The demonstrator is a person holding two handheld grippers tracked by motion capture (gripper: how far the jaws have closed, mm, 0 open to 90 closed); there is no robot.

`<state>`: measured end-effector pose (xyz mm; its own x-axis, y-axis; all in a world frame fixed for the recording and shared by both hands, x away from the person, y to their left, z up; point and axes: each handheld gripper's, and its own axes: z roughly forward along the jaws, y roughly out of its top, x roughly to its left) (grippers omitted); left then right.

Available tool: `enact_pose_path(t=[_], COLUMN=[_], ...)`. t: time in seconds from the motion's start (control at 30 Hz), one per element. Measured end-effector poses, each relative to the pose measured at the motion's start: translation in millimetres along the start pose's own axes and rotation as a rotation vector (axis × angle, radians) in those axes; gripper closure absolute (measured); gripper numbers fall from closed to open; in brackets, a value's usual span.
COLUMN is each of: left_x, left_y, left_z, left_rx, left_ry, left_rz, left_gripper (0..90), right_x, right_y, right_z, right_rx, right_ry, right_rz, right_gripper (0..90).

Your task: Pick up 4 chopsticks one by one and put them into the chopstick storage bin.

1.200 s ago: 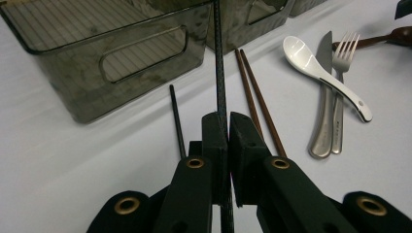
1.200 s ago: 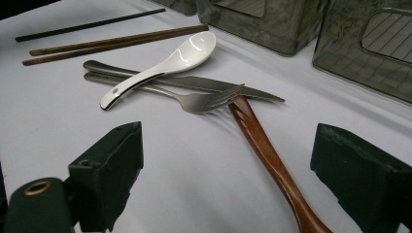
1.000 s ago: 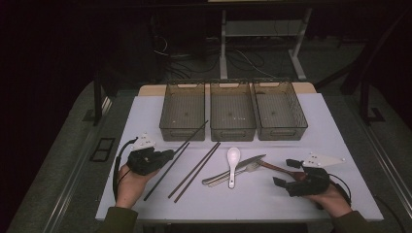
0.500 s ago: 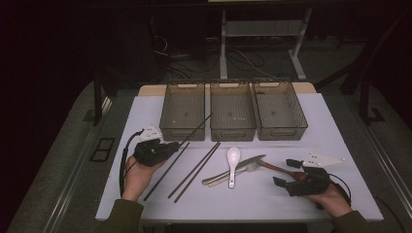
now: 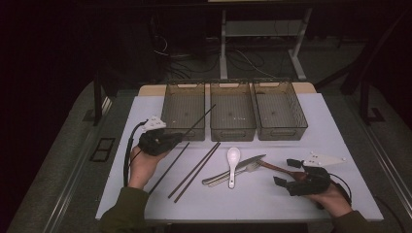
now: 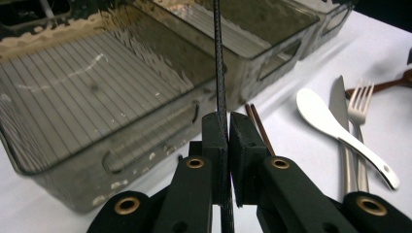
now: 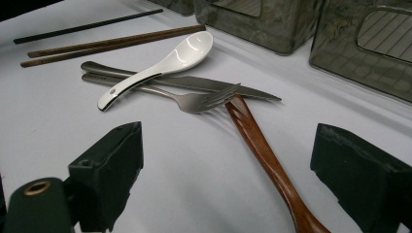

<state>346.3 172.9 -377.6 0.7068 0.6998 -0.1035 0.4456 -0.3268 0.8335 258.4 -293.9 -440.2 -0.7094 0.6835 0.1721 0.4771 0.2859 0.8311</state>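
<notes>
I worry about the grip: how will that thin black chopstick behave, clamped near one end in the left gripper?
The black chopstick runs straight out from the left gripper, so it is probably stiff and light. Pinched near one end, it may pivot or slip. Its tip reaches over the left bin, so it could knock the rim.

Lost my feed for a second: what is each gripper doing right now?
Left gripper: closed on a black chopstick.
Right gripper: open, holding nothing; a wooden utensil's handle lies between its jaws.

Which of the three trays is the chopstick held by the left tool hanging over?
The leftmost smoky clear plastic tray: the black chopstick clamped in the left tool slants up across its right front corner. The middle tray and right tray have nothing over them.
</notes>
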Motion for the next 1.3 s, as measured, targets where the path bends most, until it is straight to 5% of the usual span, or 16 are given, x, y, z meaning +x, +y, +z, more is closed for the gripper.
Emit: enact_pose_path(t=[0.6,1.3], left_x=[22.8,66.8], left_y=[30.5,52.8], left_z=[25.8,47.2], left_rx=[-0.021,0.016], left_ry=[0.025,0.151], left_rz=[-0.018,-0.063], left_gripper=[84.8,84.7], right_x=[-0.2,-0.4], right_y=[-0.5,-0.7], right_z=[0.6,-0.1], right_rx=[-0.001,0.0], right_ry=[-0.001,0.002], right_rz=[-0.003,0.003], right_gripper=[11.5,11.5])
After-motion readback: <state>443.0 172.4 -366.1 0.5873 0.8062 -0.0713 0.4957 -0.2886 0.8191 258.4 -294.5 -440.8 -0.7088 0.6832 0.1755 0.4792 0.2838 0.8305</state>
